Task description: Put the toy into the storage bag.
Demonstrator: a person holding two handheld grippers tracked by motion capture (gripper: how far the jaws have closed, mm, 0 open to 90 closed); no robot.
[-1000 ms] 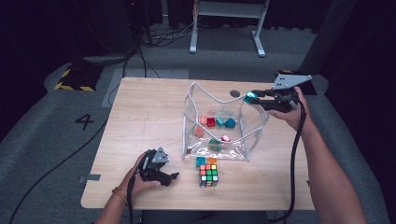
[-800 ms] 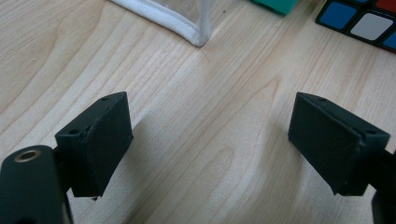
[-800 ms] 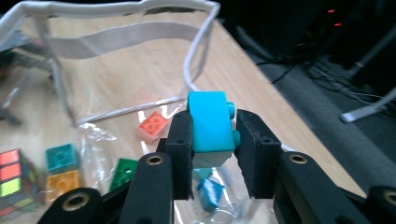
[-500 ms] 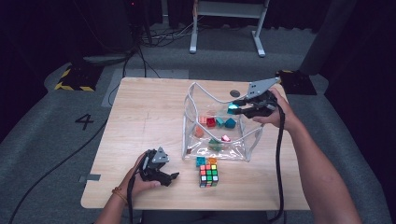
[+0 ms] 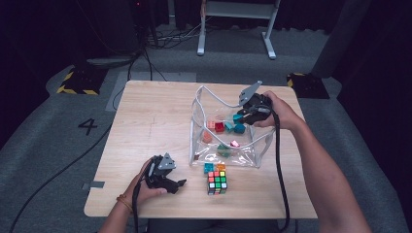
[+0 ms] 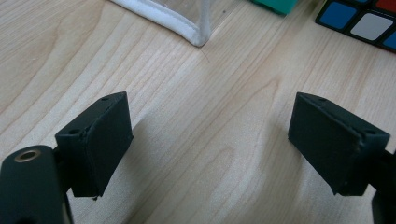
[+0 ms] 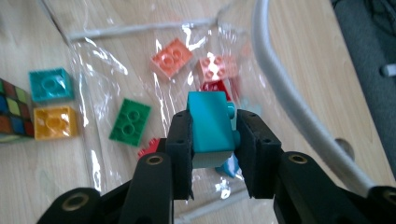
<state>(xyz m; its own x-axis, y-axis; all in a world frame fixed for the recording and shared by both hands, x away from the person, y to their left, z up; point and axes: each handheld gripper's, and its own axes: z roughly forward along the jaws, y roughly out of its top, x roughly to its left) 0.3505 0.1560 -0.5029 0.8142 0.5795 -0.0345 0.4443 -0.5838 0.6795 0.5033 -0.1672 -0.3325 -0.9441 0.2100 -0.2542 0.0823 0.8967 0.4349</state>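
Right gripper view: the right tool clamps a teal brick above the clear bag, whose limp plastic wall could catch the brick or fold over the mouth on release, leaving it outside. Left tool rests wide open and empty on the worktop in front of the bag. Counted: one puzzle cube, two bricks outside the bag's front edge, about seven inside.

Right gripper clamps a teal brick above the clear bag
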